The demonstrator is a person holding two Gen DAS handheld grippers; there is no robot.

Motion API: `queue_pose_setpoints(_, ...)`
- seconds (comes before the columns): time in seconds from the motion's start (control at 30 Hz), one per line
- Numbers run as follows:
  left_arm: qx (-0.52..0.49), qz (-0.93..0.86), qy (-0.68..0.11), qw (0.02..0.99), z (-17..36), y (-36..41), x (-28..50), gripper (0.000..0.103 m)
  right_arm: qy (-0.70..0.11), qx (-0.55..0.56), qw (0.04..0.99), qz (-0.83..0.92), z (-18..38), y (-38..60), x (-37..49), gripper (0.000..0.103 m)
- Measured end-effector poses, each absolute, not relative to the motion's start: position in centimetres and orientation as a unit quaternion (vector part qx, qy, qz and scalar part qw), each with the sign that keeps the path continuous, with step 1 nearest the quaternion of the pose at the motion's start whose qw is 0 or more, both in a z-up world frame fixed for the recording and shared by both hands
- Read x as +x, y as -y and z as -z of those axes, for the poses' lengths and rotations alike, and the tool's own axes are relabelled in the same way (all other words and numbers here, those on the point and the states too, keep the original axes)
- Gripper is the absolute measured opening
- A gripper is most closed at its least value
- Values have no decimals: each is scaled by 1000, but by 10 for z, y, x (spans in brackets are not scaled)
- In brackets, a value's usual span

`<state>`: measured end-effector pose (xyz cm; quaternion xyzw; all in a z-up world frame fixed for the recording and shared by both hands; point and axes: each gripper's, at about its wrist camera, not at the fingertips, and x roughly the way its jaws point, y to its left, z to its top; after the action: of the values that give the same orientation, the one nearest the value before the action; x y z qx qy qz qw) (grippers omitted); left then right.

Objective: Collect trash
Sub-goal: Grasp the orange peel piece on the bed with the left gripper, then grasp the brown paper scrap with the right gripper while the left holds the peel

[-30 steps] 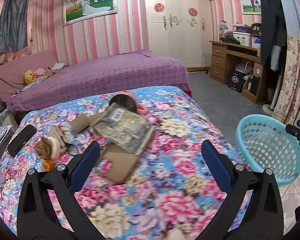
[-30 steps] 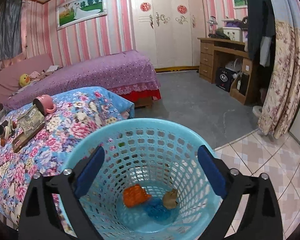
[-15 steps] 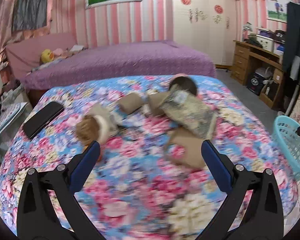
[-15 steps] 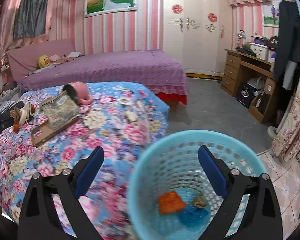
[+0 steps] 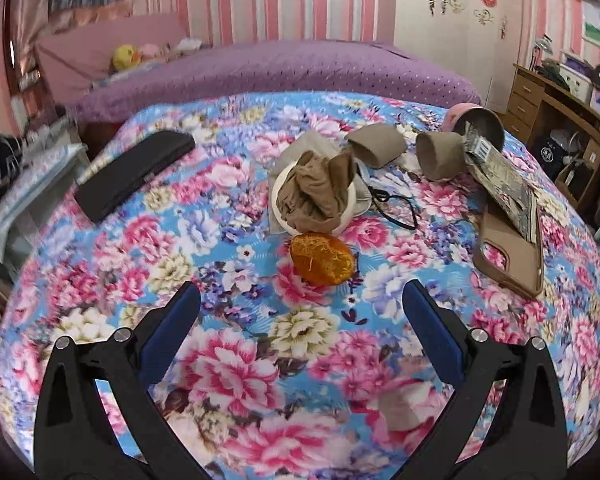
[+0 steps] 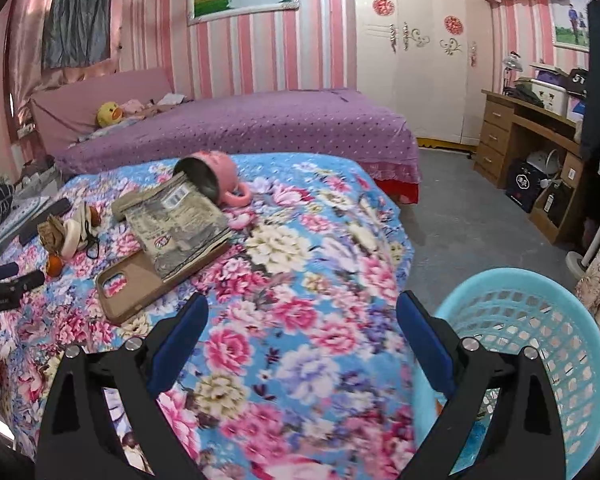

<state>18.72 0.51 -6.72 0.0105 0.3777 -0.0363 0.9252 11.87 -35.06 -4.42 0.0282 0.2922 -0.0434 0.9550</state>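
An orange peel piece [image 5: 321, 258] lies on the floral bedspread [image 5: 228, 364], just beyond my open, empty left gripper [image 5: 300, 312]. Behind it a white bowl [image 5: 350, 208] holds crumpled brown stockings [image 5: 316, 192]. Two brown paper cups [image 5: 380, 146] lie on their sides further back. A crinkled foil snack wrapper [image 6: 180, 224] lies over a tan phone case [image 6: 128, 288]. My right gripper [image 6: 302, 320] is open and empty over the bed's corner. The blue plastic basket [image 6: 540, 320] stands on the floor at its right.
A pink mug [image 6: 216, 176] lies on its side behind the wrapper. A black phone [image 5: 136, 172] and a black cord [image 5: 396, 208] are on the bedspread. A purple bed [image 6: 240, 128] is behind, a wooden desk [image 6: 532, 148] at the right.
My left gripper has swung left and closer to the bedspread, now facing the orange peel and the bowl. My right gripper has turned from over the basket toward the bed.
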Motion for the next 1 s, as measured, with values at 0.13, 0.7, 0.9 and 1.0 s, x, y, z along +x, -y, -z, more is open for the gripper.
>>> queue_pose_setpoints(0.13,0,36,-389,920,71,-7,203,90,-300,31,952,41,48,344,128,93)
queue_pose_setpoints(0.7,31,89,-355,930,49,-17,173,28,-306,25,951,22,49,314,134,93)
queue_pose_setpoints(0.9,13,43,-349,936,44,-74,171,28,-304,7,952,-14,42,266,142,93)
queue_pose_setpoints(1.0,8,19,-349,937,47,-101,170,28,-307,-28,951,-35,43,230,146,93)
